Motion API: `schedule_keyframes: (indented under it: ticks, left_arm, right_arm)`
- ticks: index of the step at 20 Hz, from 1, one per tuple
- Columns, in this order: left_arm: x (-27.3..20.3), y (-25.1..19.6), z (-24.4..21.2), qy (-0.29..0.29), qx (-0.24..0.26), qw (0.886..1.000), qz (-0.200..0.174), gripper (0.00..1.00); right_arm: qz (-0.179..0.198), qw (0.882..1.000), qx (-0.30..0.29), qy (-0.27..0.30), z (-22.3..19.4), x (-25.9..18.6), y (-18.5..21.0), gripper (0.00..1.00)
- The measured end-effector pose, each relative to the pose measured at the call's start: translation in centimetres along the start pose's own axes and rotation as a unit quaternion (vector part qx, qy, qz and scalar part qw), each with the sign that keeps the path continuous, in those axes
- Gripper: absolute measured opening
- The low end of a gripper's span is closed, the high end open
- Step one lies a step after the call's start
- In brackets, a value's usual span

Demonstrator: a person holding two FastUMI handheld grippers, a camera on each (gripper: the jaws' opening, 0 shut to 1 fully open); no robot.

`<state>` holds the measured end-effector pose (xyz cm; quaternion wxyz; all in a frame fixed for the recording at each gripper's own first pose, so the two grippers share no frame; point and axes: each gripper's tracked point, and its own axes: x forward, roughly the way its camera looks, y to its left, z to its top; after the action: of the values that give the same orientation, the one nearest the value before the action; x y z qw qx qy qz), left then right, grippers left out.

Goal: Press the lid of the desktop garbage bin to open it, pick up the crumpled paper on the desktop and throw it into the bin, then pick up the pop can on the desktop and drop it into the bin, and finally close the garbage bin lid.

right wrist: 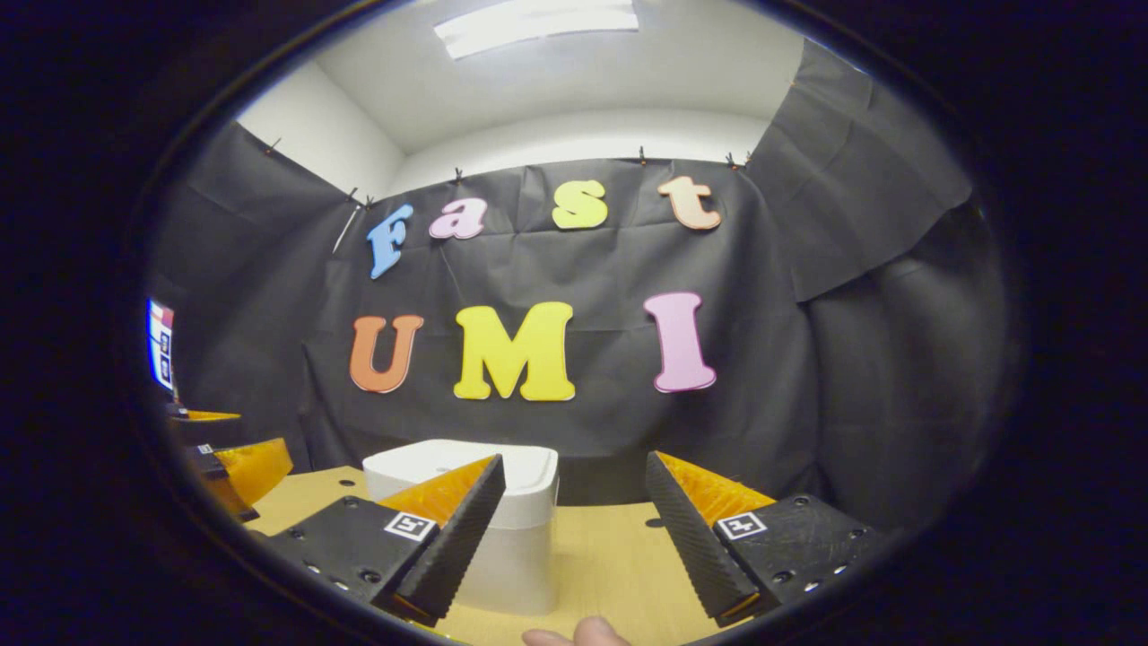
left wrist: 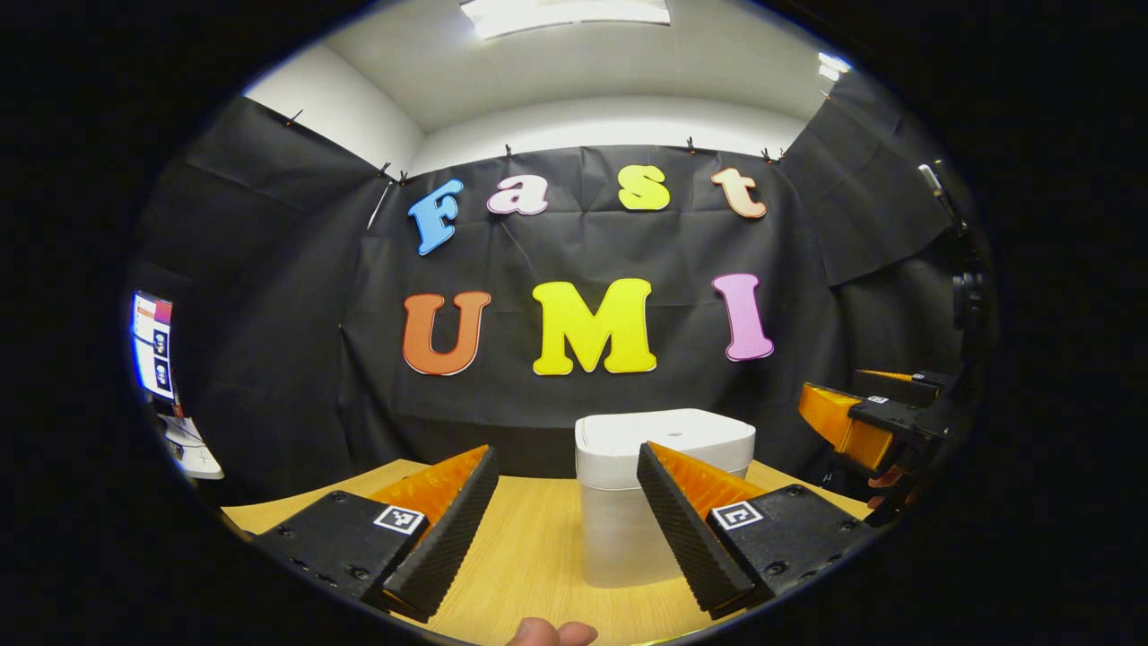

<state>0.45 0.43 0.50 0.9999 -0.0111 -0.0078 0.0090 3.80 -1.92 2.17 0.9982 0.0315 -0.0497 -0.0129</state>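
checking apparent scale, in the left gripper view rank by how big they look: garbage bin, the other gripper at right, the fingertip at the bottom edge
1. garbage bin, largest, lid shut.
2. right gripper, partly cut off at the view's edge, so its rank is unsure.
3. fingertip, smallest, though nearest the camera and cropped.

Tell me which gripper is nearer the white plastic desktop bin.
Left, by a small margin as far as the views show. The left gripper faces the white plastic desktop bin head-on, framing it between its fingers. The right gripper sits off to its right; the bin lies behind its left finger.
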Motion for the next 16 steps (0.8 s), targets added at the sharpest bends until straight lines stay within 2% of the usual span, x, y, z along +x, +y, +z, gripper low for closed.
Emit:
schedule_keyframes:
  ticks: [6, 8, 12, 16]
  left_arm:
    - [-0.3, -1.4, -0.5, 0.000, 0.019, 1.000, -0.007, 1.00]
    - [-0.5, -0.9, -0.5, -0.001, 0.025, 1.000, 0.001, 1.00]
    - [-0.8, 0.1, -1.4, 0.007, 0.018, 1.000, 0.018, 1.00]
    - [-0.7, 0.9, -1.2, 0.006, 0.017, 0.999, 0.026, 1.00]
  right_arm:
    - [-0.005, 1.000, -0.001, 0.011, -1.7, -2.2, -1.9, 0.96]
    - [-0.011, 1.000, 0.000, 0.008, -1.8, -2.5, -2.1, 0.94]
    - [-0.017, 1.000, -0.018, -0.008, -1.1, -2.9, -2.4, 0.96]
    - [-0.021, 1.000, -0.011, -0.009, -1.3, -3.0, -2.8, 0.96]
